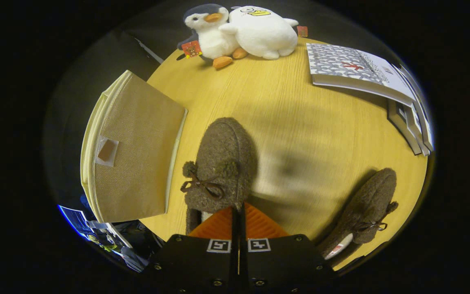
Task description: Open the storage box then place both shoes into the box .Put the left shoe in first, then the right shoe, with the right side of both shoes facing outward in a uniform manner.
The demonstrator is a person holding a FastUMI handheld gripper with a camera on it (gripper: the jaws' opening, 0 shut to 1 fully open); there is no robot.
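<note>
A brown woolly slipper (pixel 222 159) with a bow and pompoms hangs close in front of me, toe pointing away, above the round wooden table (pixel 300 102). My gripper (pixel 238 212) is shut on the rim of its opening, the two fingers pressed together there. Its blurred shadow falls on the tabletop to the right. The second matching slipper (pixel 367 208) lies on the table to the right of the fingers, near the table's edge. Left of the held slipper is the beige fabric storage box (pixel 137 155), a flat panel with a small patch facing me. Its inside is hidden.
A plush penguin (pixel 208 30) and a white plush duck (pixel 261 32) sit at the table's far edge. A patterned book (pixel 353 71) and a stack of books (pixel 410 122) occupy the far right. Bare wood lies between the slippers and beyond them.
</note>
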